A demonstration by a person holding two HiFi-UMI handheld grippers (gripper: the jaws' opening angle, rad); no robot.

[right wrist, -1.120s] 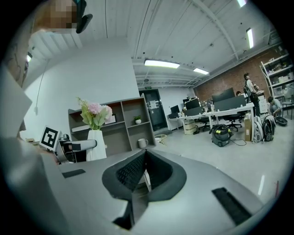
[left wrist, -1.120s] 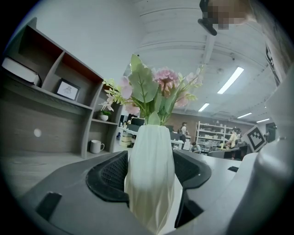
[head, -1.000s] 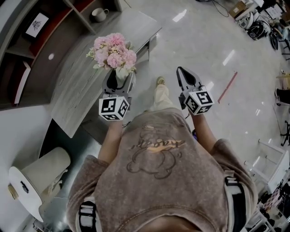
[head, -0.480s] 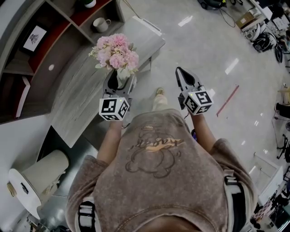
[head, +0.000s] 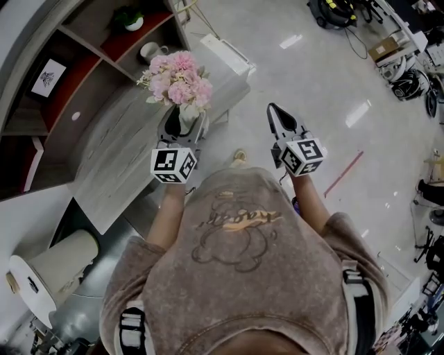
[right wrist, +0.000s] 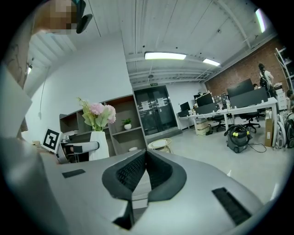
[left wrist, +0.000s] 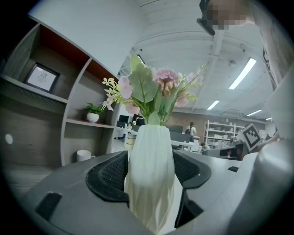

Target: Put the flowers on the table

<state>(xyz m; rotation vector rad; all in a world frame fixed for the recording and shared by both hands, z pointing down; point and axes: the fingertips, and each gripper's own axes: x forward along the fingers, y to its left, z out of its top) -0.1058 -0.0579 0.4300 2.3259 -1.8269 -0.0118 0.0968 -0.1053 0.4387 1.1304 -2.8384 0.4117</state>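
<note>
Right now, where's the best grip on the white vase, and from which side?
The body of the white vase, below the neck, from the side, jaws level across it. It stands upright and the flowers spread wide over its mouth, blocking a top approach; the ridged wall should help the pads bite. The left gripper holds it that way.

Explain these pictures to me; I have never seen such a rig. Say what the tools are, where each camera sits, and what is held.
No robot here: a person carries tongs in each hand. The top-down picture comes from a camera on the person's head; the other two come from cameras riding on each tool, looking along it. The left tongs are closed on a white vase of pink flowers, held up near the grey table. The right tongs are shut and empty. A mug and small plant stand on the shelves beside the table.
</note>
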